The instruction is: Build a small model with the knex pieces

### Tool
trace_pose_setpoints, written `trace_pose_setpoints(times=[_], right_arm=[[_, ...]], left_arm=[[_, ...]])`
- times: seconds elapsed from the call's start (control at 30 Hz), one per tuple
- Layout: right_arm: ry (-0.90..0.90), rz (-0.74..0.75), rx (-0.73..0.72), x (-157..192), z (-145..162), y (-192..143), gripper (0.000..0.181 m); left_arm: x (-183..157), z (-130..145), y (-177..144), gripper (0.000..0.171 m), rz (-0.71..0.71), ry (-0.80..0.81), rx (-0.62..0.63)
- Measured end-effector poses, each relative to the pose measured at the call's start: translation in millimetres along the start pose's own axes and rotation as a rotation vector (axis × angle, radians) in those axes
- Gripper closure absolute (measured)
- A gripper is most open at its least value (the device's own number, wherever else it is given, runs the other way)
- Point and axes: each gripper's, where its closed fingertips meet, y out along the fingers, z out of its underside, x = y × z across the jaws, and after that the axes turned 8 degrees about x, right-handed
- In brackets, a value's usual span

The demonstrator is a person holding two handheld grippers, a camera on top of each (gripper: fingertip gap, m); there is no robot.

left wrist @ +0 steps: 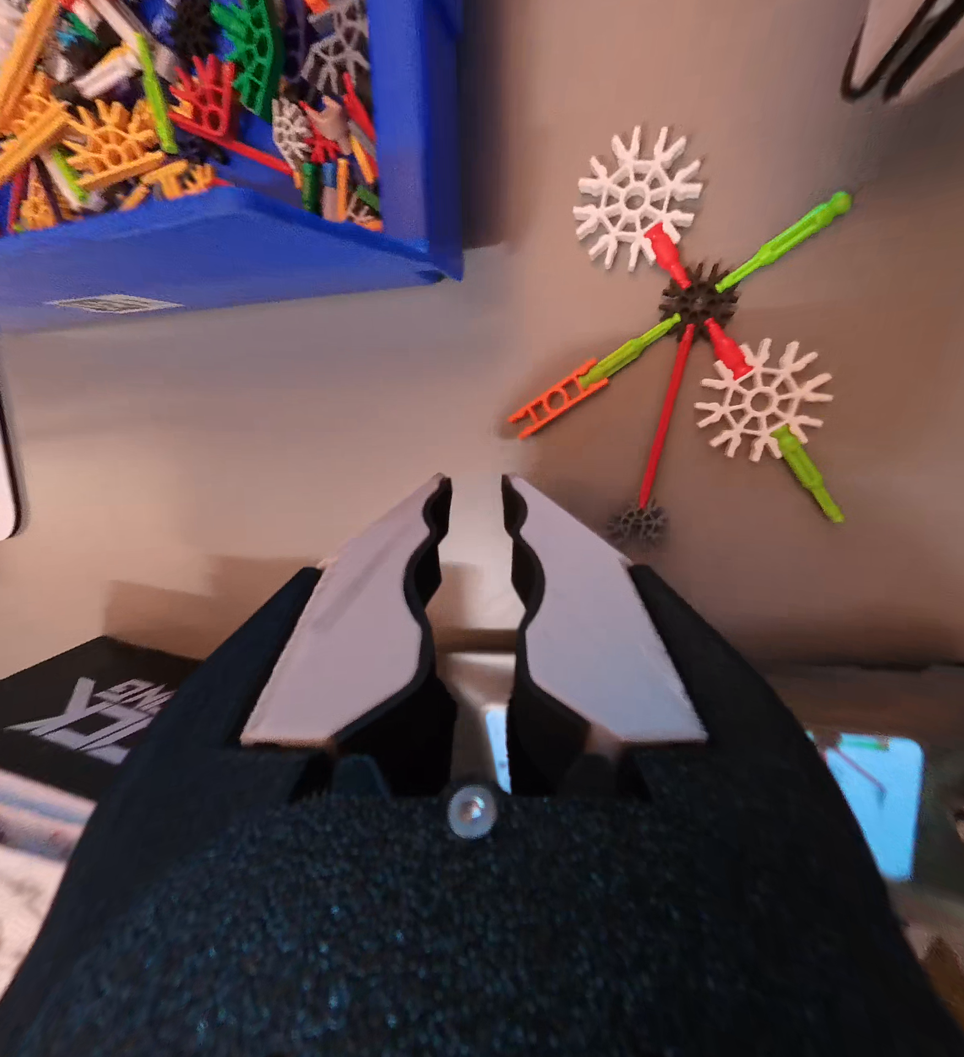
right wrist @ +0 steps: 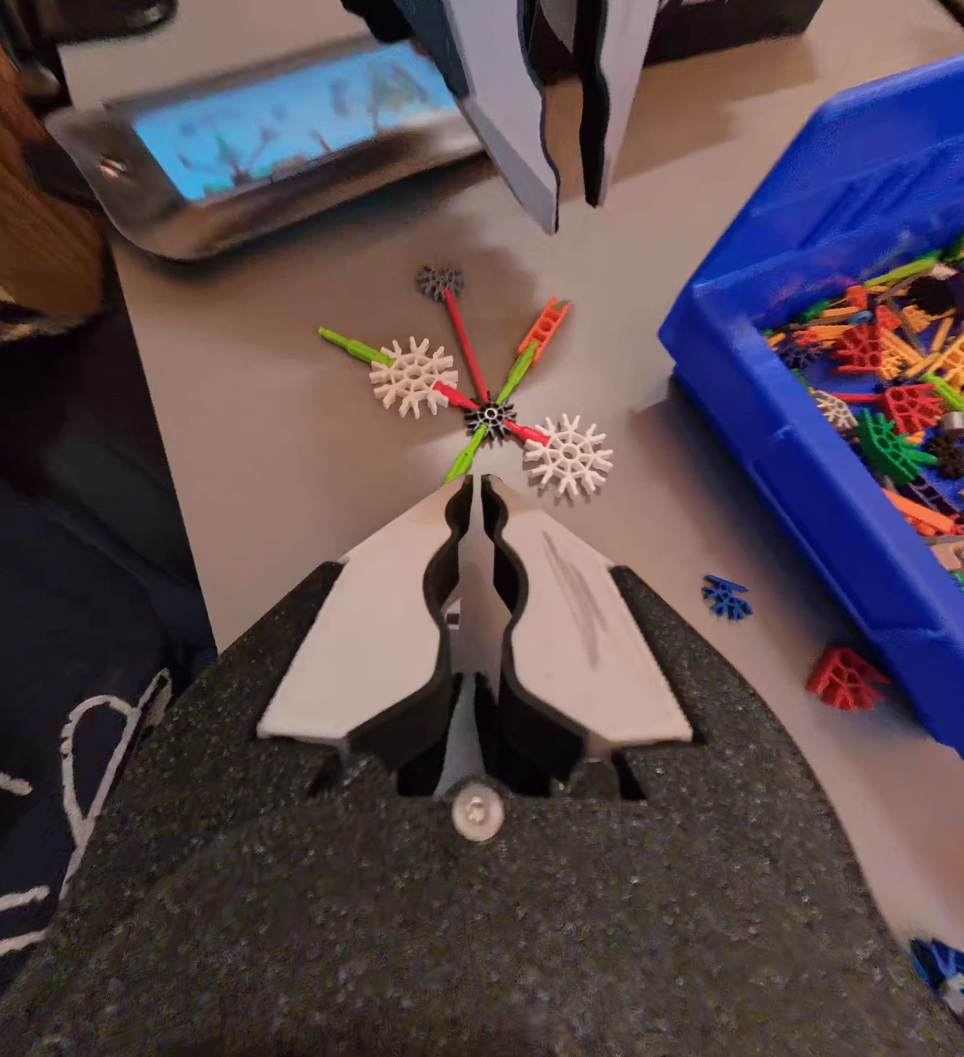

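while both grippers hang empty, left gripper slightly parted, right gripper nearly closed just near the rod-and-connector assembly, a careless dip could knock joints apart.

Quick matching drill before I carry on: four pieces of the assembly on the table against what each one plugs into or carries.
Things:
1. black hub
2. long red rod
3. orange ladder piece
4. far white snowflake

States:
A. joined to the hub by a green rod
B. small grey connector at its far end
C. centre where all the rods meet
D. carries a green rod pointing outward

Pairs: 1-C, 2-B, 3-A, 4-D
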Motion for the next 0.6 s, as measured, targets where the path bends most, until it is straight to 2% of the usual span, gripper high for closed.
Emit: trace_pose_setpoints(times=[0.07,0.17,0.23,0.3,0.47,0.6], right_arm=[[0.022,0.01,-0.06,-6,0,-9,0.18],[0.02,0.024,-0.111,-9,4,-10,0.18],[0.029,0.011,-0.116,-6,10,-6,0.18],[0.021,0.03,-0.096,-7,15,-4,0.18],[0.041,0.027,-0.109,-10,15,-6,0.181],[0.029,0.037,-0.105,-9,16,-6,0.181]], left_arm=[[14,-2,-18,0.153,-0.01,0.001,0.0],[43,-21,-48,0.155,-0.053,-0.003,-0.053],[60,-45,-63,0.156,-0.072,0.007,-0.113],[62,-78,-66,0.156,-0.021,0.038,-0.167],[63,-145,-26,0.161,0.054,0.159,-0.126],[59,-158,25,0.159,0.159,0.17,0.019]])
